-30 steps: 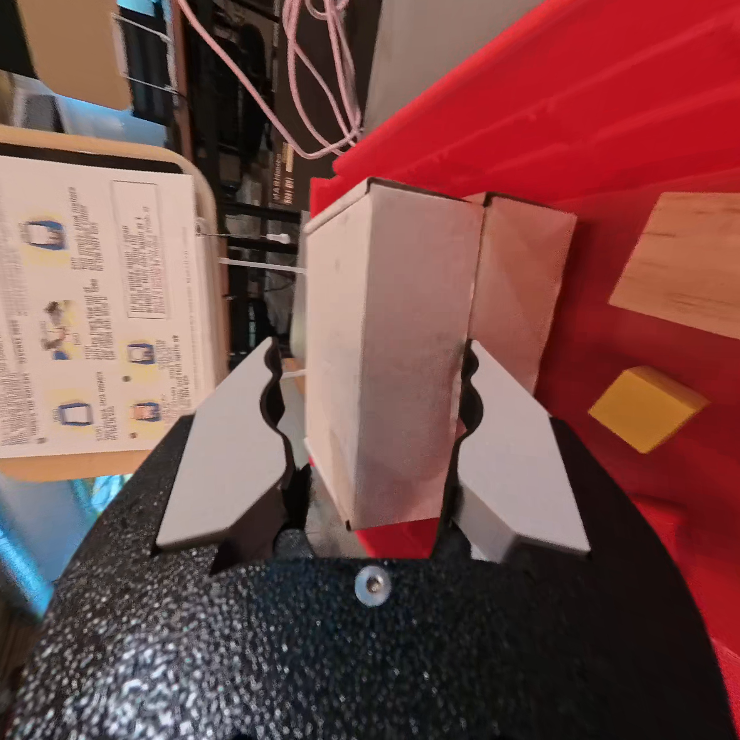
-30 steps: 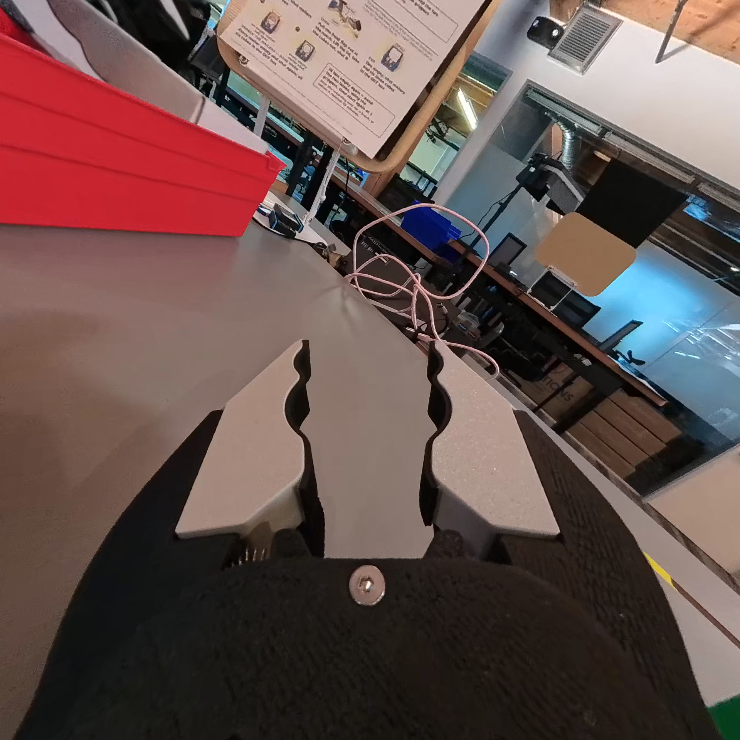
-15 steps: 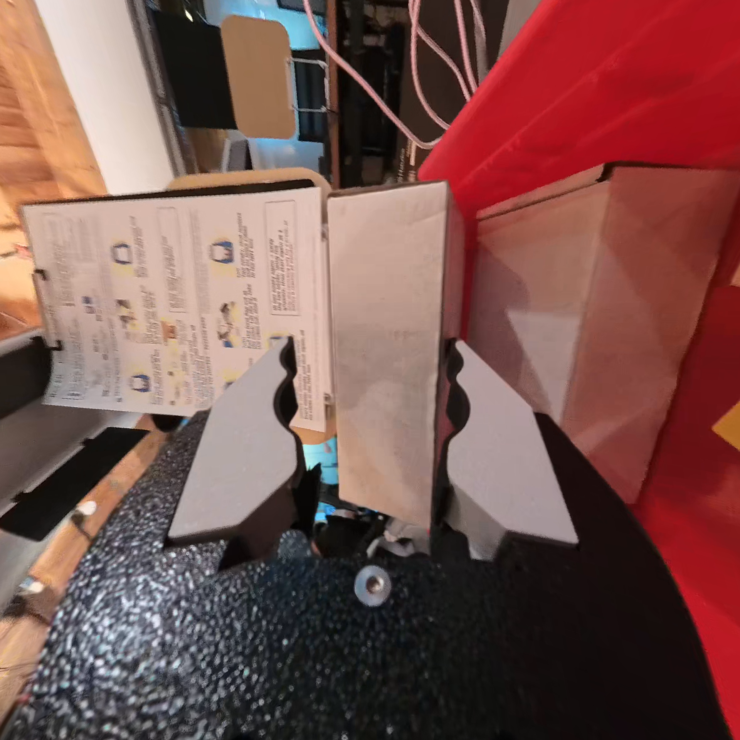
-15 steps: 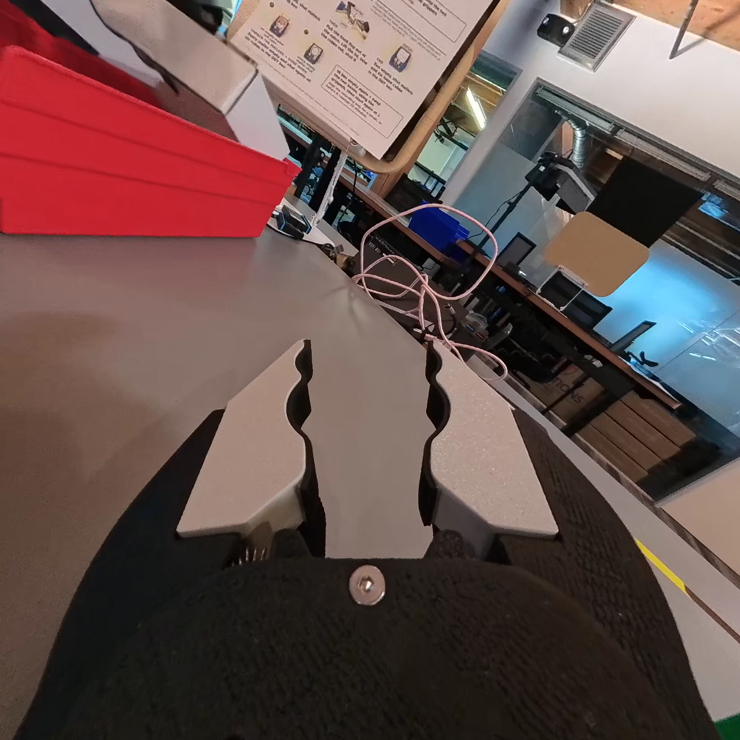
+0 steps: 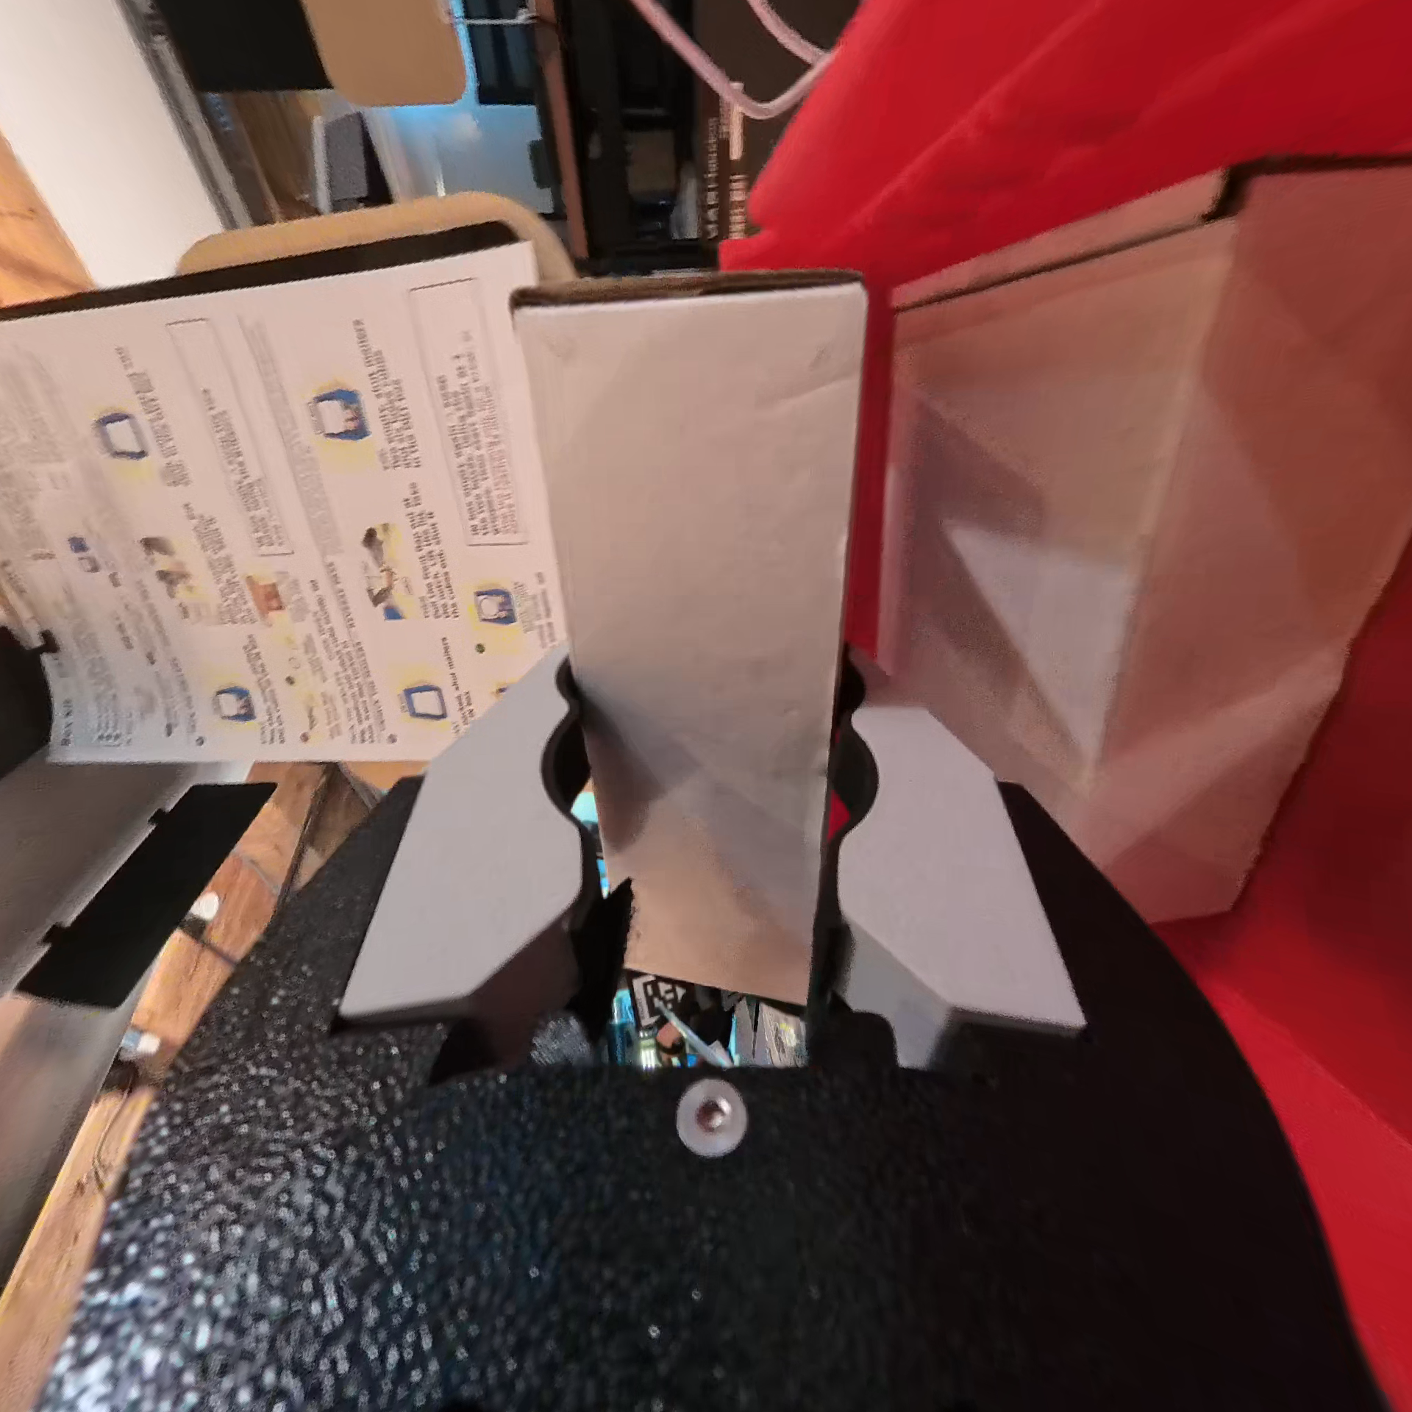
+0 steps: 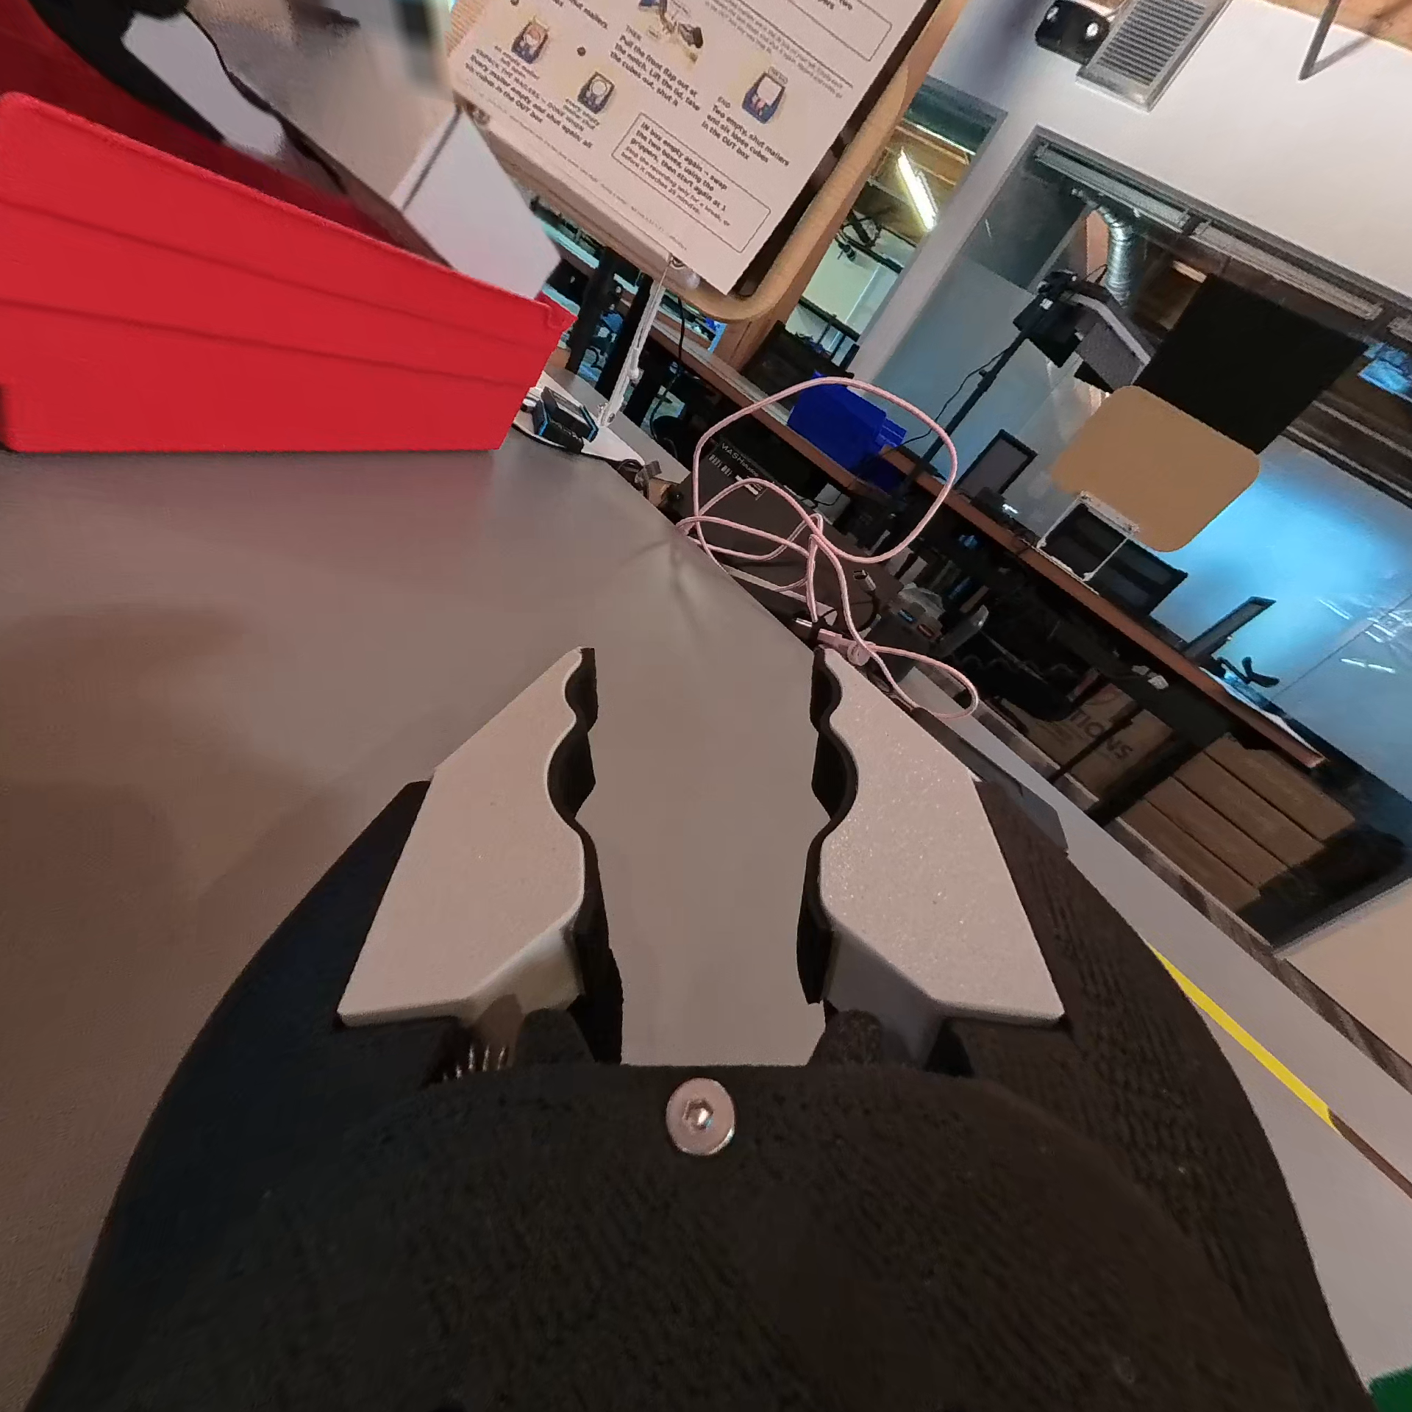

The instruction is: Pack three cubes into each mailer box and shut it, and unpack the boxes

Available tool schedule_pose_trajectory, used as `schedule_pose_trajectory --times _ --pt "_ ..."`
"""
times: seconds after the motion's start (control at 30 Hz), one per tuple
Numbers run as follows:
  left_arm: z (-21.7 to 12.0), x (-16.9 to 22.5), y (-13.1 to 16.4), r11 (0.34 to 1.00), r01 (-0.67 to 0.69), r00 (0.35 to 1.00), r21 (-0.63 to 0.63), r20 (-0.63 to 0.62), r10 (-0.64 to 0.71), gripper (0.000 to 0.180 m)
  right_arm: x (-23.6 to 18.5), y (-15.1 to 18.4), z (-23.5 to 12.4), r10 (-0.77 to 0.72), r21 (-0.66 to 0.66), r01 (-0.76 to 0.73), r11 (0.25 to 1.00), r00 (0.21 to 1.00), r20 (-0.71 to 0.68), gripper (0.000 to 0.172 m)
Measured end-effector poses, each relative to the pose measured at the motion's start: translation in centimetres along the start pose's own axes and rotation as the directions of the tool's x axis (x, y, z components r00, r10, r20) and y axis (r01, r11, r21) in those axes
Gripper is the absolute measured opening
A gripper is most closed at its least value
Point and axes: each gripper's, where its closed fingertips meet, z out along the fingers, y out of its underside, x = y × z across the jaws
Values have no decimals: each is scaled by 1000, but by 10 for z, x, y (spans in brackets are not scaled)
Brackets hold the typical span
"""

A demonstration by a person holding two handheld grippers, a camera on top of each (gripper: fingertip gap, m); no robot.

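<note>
Left wrist view: the left gripper (image 5: pixel 707 672) pinches a white mailer box (image 5: pixel 703 535) by its narrow sides, both grey pads pressed against the cardboard, the box standing on end along the fingers. Just to its right a second white mailer box (image 5: pixel 1108 550) sits inside a red bin (image 5: pixel 1070 137), whose wall fills the right of the frame. Behind and to the left stands a printed instruction sheet (image 5: pixel 267 497) on a tan board. Lower left there is a strip of wooden floor (image 5: pixel 229 879) and a grey surface with black cut-outs; the whole view is somewhat blurred.

Right wrist view: the right gripper (image 6: pixel 703 672) has its jaws spread with only bare tabletop between them. It hovers low over a smooth grey table (image 6: pixel 344 611). The red bin (image 6: pixel 229 344) rests on the far left of that table, with the white box (image 6: pixel 474 206) raised above its rim. The instruction sheet (image 6: pixel 672 114) hangs beyond it. A pink cable (image 6: pixel 825 519) loops off the table's far edge. Past that the room opens out: long wooden benches with monitors, a blue bin (image 6: pixel 840 416), glass partitions, a camera on a stand (image 6: pixel 1070 321) and a ceiling vent (image 6: pixel 1131 46). A yellow floor line (image 6: pixel 1253 1047) runs at lower right.
</note>
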Motion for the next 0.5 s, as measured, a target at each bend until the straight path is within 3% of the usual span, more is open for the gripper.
schedule_pose_trajectory --times 0.13,0.23,0.3,0.37,0.43,0.5 --pt "-27 -47 -12 995 98 976 22 194 -101 62 8 -2 -2 -9 12 9 1000 1000 -27 54" --pt "-64 -87 -59 983 134 929 125 329 -168 62 25 -5 -5 -41 33 43 999 996 -80 52" --pt "-87 -100 -107 946 222 899 238 327 -293 62 39 1 -7 -38 28 41 999 994 -100 49" --pt "-103 -84 -178 867 332 896 372 164 -414 63 62 9 -11 -5 37 10 999 989 -145 45" --pt "-114 -61 -243 847 302 916 437 113 -384 63 89 17 -20 32 57 -21 998 978 -205 44" --pt "-117 -38 -292 855 232 934 464 138 -329 63 114 28 -29 43 65 -26 998 961 -272 44"
